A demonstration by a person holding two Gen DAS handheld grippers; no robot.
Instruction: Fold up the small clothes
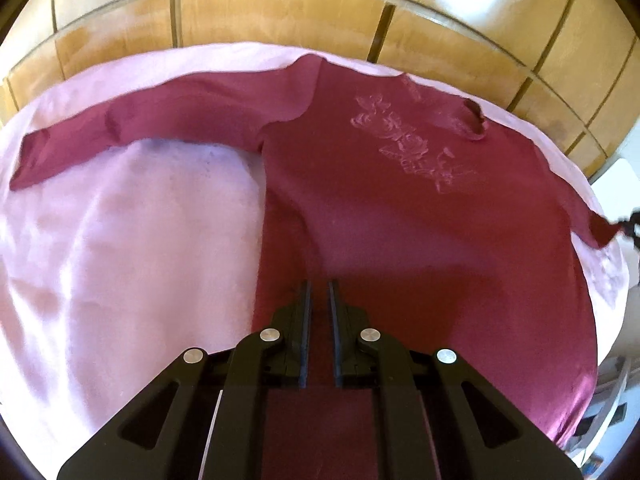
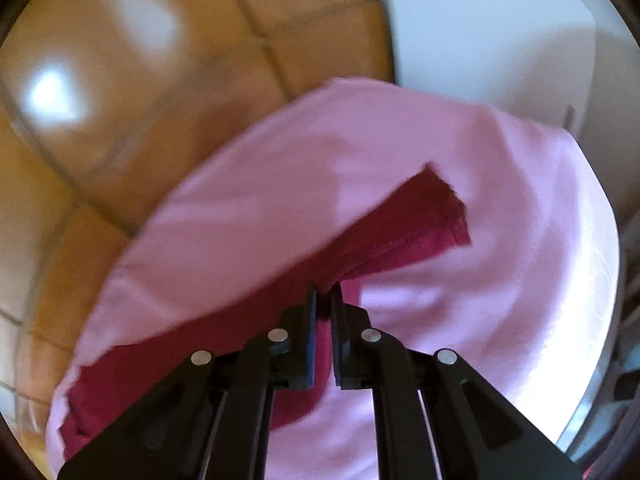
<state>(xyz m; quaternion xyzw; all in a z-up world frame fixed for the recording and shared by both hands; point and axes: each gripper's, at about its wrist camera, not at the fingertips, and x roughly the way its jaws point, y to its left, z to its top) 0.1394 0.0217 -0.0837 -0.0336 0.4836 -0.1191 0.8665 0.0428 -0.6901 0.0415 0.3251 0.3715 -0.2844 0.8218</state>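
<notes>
Pink cloth [image 1: 120, 240] under maroon shirt [image 1: 400, 220]; right tool [image 2: 324, 290] pinches sleeve [image 2: 420, 216].

A pale pink cloth [image 1: 120, 240] covers the surface; glossy brown floor tiles [image 1: 280, 12] lie at 12 o'clock.

A maroon shirt [image 1: 400, 216] with a tonal rose print lies on pink cloth [image 1: 120, 240] over orange-brown tiles [image 1: 280, 12].

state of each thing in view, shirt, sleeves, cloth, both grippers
maroon long-sleeved shirt: spread flat, front up
far sleeve: stretched out flat
near sleeve: lifted, pinched
pink cloth: spread, wrinkled
left gripper: slightly open, empty
right gripper: shut on sleeve
</notes>
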